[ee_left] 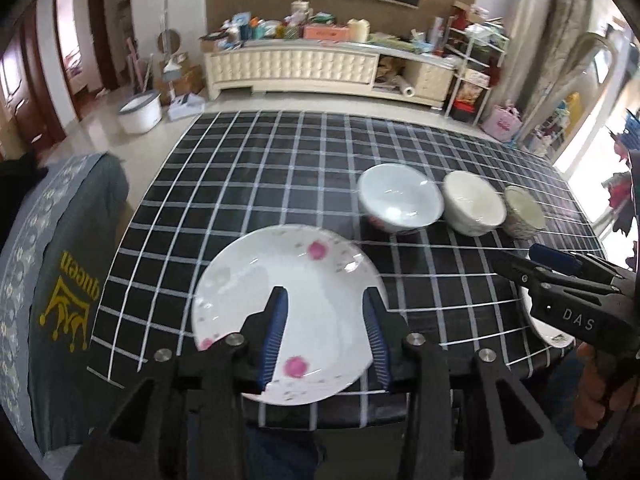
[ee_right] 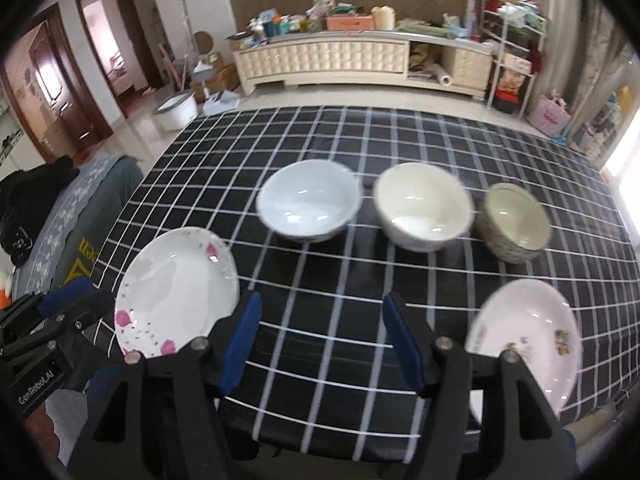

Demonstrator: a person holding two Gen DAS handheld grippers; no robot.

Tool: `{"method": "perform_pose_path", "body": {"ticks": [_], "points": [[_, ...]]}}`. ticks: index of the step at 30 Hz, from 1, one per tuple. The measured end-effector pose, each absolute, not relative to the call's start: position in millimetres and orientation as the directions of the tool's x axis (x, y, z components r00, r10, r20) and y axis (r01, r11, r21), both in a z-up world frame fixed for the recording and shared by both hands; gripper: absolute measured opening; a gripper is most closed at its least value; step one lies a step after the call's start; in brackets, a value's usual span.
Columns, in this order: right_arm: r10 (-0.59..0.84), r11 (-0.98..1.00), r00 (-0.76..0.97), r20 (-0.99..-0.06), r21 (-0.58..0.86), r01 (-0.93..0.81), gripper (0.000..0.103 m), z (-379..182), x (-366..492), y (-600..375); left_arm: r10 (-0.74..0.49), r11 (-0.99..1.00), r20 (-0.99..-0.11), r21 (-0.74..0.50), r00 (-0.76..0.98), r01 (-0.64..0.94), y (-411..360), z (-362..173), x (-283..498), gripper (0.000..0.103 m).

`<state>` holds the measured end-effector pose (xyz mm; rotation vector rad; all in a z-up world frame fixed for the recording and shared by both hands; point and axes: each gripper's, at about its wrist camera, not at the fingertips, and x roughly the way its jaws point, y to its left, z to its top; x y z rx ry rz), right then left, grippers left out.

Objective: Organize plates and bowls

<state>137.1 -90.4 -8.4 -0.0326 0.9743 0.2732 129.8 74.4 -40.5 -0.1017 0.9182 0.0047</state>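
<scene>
A white plate with pink flowers (ee_left: 296,300) (ee_right: 176,292) lies at the table's near left. My left gripper (ee_left: 325,296) is open above it, holding nothing. A second white plate with brown flowers (ee_right: 528,332) lies at the near right. Three bowls stand in a row behind: a pale blue-white bowl (ee_right: 308,200) (ee_left: 400,196), a cream bowl (ee_right: 424,204) (ee_left: 474,202) and a small patterned grey bowl (ee_right: 514,220) (ee_left: 524,210). My right gripper (ee_right: 322,308) is open and empty over the cloth between the two plates. It also shows in the left wrist view (ee_left: 540,260).
The table has a black cloth with a white grid (ee_right: 360,140). A chair with a grey printed cover (ee_left: 60,280) stands at the table's left. A cluttered white sideboard (ee_right: 360,60) and a white tub (ee_right: 176,110) are on the floor beyond.
</scene>
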Motion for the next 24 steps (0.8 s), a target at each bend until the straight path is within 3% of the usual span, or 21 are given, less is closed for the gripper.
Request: {"method": "perform_pose_path", "body": {"ticks": [13,24], "points": [[0.136,0.989,0.580,-0.803,0.080,-0.122,0.070,10.1,131.6,-193.6,-0.138,0.990,-0.774,-0.085,0.618,0.116,-30.1,-22.2,157.3,0.036],[0.097,0.995,0.545,-0.833,0.090,-0.040,0.070,-13.4,134.3,-271.5,-0.185,0.976,-0.812,-0.085,0.553,0.202,-114.7,-43.0,181.9,0.036]]}}
